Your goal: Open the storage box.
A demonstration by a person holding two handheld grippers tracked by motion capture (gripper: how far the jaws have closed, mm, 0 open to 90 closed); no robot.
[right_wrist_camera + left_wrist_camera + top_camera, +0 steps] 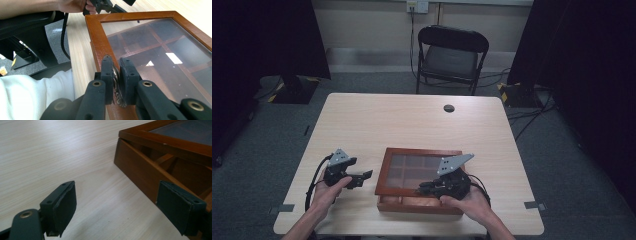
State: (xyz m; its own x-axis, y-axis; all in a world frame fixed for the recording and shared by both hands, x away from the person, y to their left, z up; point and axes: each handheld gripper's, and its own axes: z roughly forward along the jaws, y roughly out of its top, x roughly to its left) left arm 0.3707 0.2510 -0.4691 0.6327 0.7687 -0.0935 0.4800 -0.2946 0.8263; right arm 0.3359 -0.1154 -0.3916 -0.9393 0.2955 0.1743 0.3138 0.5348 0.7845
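The pale wooden worktop carries everything here; beyond its far edge, well away from both tools, stands a black chair on the grey floor.

On the worktop, between the two tools and nearer the right one, sits a flat brown wooden box with a glass-paned lid. Through the glass the box's inner dividers show as a grid of compartments. In the left gripper view the lid is lifted a little off the box wall, leaving a gap along that side with the dividers visible beneath.

The right tool lies over the near part of the box, held in the person's right hand, with a grey three-cornered plate on top. In the right gripper view its jaws stand close together, clamped on a small metal clasp or knob fixed to the near frame of the lid; what kind of fitting it is I cannot tell exactly. The lid's frame runs away ahead of the jaws.

The left tool is held in the left hand just beside the box's left wall, pointing towards it. Its jaws are wide apart with nothing between them; in the left gripper view one pad hangs over bare worktop and the other pad sits in front of the box's side, whether touching it I cannot tell.
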